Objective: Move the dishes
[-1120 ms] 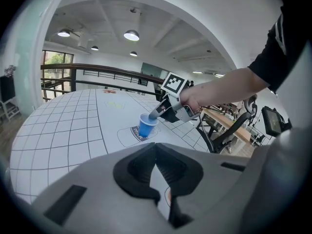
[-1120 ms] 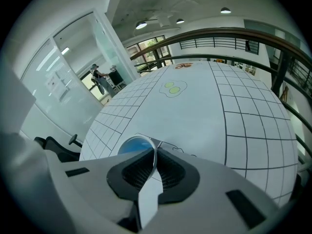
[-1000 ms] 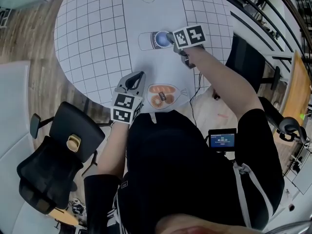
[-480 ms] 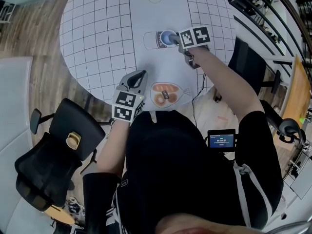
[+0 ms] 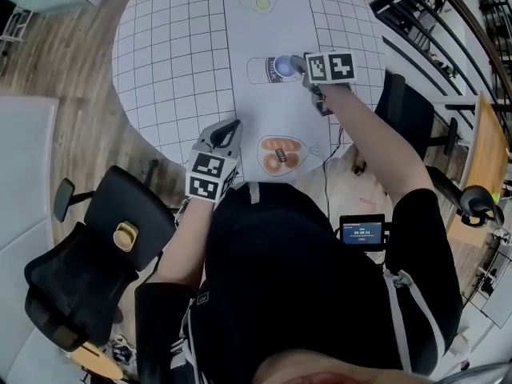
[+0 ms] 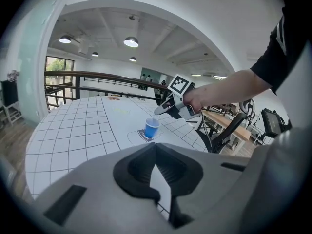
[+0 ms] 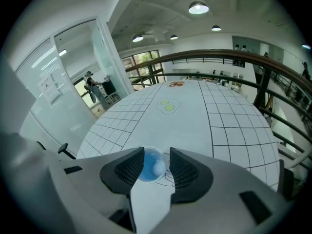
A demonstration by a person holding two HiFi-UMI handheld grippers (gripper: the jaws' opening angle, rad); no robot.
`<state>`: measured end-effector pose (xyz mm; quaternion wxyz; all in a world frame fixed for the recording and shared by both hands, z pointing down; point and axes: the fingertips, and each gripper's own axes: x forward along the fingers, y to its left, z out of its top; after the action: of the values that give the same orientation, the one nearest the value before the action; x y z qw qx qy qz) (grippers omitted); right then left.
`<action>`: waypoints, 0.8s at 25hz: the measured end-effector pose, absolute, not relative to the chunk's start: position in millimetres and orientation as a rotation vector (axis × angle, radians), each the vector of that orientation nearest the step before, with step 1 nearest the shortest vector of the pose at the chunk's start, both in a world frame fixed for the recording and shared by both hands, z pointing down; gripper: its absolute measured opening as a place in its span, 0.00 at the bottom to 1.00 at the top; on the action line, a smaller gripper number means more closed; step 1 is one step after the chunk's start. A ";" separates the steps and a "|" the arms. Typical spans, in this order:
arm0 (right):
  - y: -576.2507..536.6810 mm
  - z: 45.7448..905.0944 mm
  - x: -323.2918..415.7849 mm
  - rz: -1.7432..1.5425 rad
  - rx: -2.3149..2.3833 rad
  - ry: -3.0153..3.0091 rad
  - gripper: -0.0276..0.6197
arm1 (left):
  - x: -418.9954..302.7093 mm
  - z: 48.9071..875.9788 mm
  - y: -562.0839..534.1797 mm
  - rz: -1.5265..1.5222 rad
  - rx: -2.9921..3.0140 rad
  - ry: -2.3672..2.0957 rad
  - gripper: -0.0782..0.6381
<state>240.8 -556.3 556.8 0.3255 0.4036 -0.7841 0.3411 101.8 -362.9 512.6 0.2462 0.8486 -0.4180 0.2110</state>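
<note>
Right tongs (image 7: 156, 152) just spread wide, backed off round translucent blue cup (image 7: 148, 167), left tongs (image 6: 156, 147) pinched together, empty.

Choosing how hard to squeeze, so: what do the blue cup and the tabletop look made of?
Blue cup: probably thin plastic, smooth and slightly glossy. Its wall looks translucent, with light showing through near the rim. Tabletop: a white matte surface with a printed black grid, perhaps a vinyl or paper sheet. What lies underneath cannot be told.
</note>
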 end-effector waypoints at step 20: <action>-420.0 415.8 239.1 0.887 1.109 -2.432 0.21 | 82.9 449.3 -308.4 0.508 2.403 -1.196 0.12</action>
<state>239.1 -420.0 415.8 0.1620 0.3887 -0.8521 0.3109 82.9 -308.4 449.3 0.2035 0.8611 -0.4288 0.1822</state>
